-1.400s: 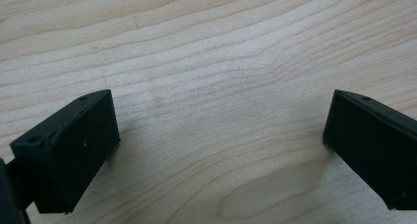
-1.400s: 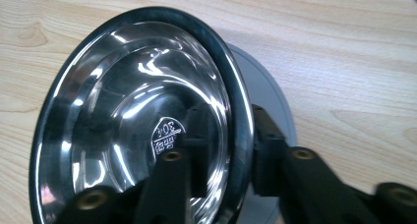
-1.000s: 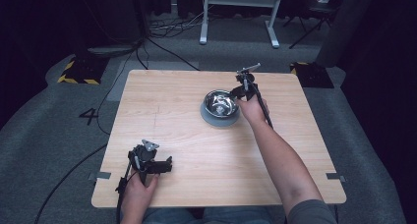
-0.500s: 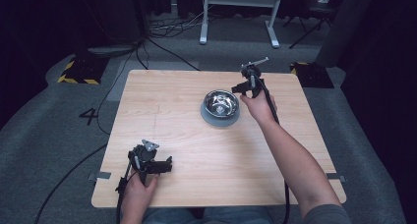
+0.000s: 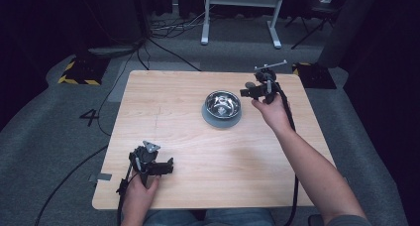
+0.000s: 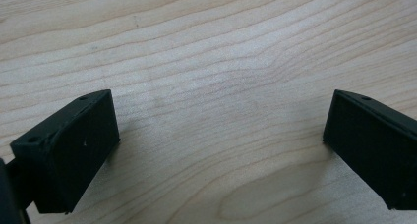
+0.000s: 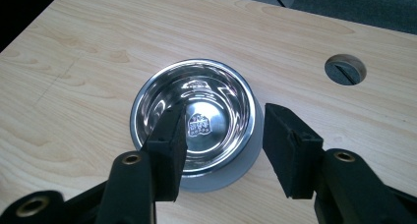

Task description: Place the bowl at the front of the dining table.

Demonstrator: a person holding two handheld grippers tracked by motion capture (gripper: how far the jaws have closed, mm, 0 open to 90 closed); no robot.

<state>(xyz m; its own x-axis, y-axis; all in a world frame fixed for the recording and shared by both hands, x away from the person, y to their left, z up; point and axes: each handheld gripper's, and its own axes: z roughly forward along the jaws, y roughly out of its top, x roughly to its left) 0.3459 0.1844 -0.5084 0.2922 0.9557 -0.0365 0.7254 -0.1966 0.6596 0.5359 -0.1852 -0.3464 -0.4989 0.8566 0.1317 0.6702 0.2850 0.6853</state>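
— Looking down from the high view, what does the surface show?

— A pale wooden table with visible grain, standing on grey carpet in a dark room. Black cables trail over the floor beyond the far edge, near the legs of a white stand, and a "4" is marked on the carpet off to the left gripper's outer side.

— And the tongs?

— The left gripper sits low on the tabletop at the near edge, in the person's left hand. In its own view its jaws are spread wide with nothing but bare wood between them. The right gripper is raised in the right hand, its jaws parted and holding nothing.

— Where is the bowl?

— The steel bowl rests on the table just ahead of the right gripper's jaws, one jaw overlapping its rim in the right gripper view. A round hole in the tabletop lies beyond that gripper's other jaw.
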